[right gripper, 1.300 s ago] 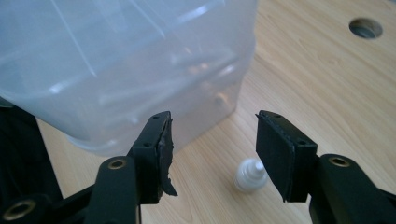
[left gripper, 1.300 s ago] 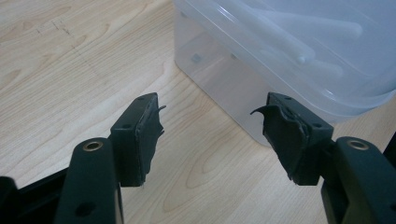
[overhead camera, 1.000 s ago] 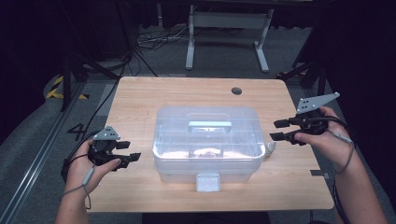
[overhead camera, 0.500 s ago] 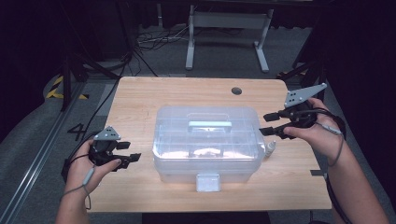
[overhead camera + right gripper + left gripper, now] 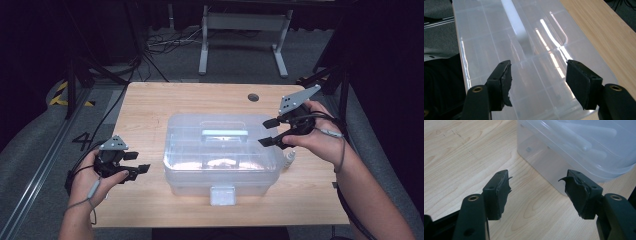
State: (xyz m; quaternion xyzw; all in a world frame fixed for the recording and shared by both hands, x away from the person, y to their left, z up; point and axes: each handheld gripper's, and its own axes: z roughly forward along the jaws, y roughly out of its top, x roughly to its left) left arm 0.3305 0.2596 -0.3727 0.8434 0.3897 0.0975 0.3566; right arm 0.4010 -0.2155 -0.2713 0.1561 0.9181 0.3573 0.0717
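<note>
Left gripper (image 5: 137,167) low on table (image 5: 150,105), just left of clear lidded box (image 5: 222,155), jaws apart, empty; box mid-table, lid shut; right gripper (image 5: 267,132) over box's right end, jaws apart, empty, near lid handle (image 5: 224,133)

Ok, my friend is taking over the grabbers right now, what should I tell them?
Left gripper: open, holding nothing, low over the table beside the left end of the clear plastic box.
Right gripper: open, holding nothing, raised over the right end of the box lid.
The box sits mid-table, lid on, front latch down, white handle lying flat.
Done: nothing gripped yet.
Left: probably take the handle or open the latch.
</note>
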